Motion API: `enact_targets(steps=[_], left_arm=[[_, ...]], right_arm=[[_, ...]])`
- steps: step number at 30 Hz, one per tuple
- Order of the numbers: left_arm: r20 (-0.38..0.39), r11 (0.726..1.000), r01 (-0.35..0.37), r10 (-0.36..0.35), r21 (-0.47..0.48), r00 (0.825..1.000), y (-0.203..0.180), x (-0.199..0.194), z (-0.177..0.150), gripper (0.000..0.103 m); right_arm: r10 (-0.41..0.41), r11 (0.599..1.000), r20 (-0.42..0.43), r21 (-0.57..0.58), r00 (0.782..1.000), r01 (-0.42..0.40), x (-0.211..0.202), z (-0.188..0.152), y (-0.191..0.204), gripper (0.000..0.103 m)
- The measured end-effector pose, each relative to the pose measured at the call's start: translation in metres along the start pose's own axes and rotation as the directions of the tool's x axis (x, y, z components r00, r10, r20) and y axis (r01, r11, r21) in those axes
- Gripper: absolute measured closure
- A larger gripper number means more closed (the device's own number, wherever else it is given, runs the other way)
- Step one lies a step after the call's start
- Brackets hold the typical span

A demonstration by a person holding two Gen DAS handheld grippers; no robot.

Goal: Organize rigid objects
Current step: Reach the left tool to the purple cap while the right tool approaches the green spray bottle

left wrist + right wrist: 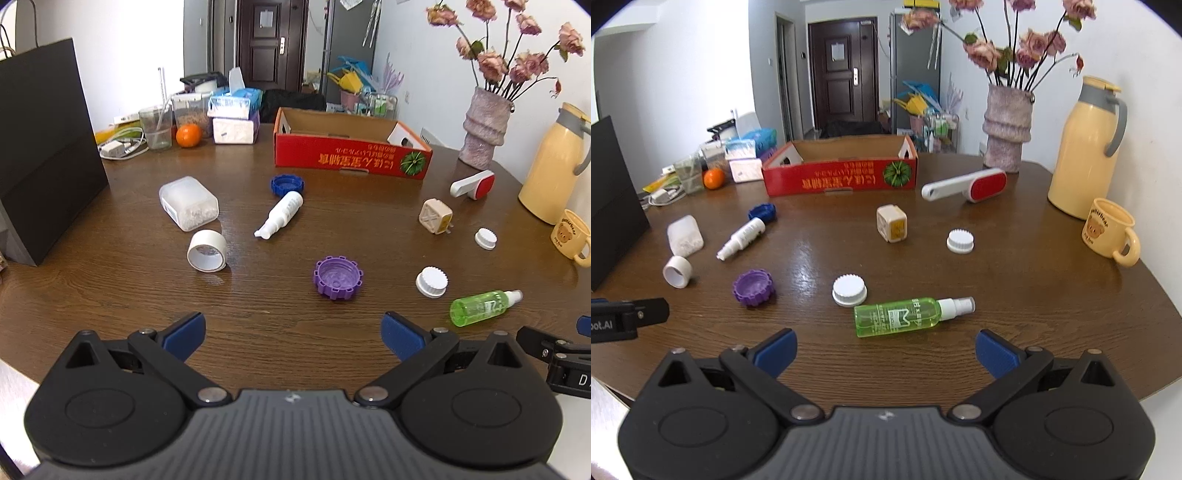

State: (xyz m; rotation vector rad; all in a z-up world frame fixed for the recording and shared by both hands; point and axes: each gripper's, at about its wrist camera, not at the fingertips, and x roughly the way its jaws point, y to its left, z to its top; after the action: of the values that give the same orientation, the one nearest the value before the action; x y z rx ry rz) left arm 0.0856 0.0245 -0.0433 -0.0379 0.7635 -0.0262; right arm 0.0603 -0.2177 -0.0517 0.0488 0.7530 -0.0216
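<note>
Table [1015, 280] holds the scattered rigid items, none yet in the red cardboard box [842, 179] at the far edge. Left to right in the right wrist view: translucent plastic container [685, 236], white tape roll [677, 271], blue cap [762, 212], white spray bottle [741, 238], purple cap [753, 287], white ribbed cap [849, 290], green spray bottle [908, 316], beige cube plug [892, 223], second white cap [960, 240], red-and-white lint brush [964, 184]. Left gripper [293, 334] spread wide, empty, above bare wood short of the purple cap. Right gripper [885, 350] likewise spread and empty, the green bottle lying on its side just ahead. Judgement: first pick not begun. Next move likely calls for descending, straddling the bottle's body across its width, closing, then carrying to the box.
</note>
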Motion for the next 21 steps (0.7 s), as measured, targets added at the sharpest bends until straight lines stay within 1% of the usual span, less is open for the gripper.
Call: enact_targets(steps=[10, 21], left_arm=[[-0.048, 1.000, 0.004, -0.004, 0.002, 0.999, 0.001, 0.042, 0.011, 0.000], [-0.113, 0.999, 0.008, -0.005, 0.031, 0.994, -0.007, 0.085, 0.019, 0.000]], right_arm=[[-0.012, 1.000, -0.097, 0.025, 0.995, 0.015, 0.048, 0.009, -0.003, 0.000], [-0.025, 0.995, -0.150, 0.094, 0.988, 0.039, 0.091, 0.024, -0.016, 0.001]])
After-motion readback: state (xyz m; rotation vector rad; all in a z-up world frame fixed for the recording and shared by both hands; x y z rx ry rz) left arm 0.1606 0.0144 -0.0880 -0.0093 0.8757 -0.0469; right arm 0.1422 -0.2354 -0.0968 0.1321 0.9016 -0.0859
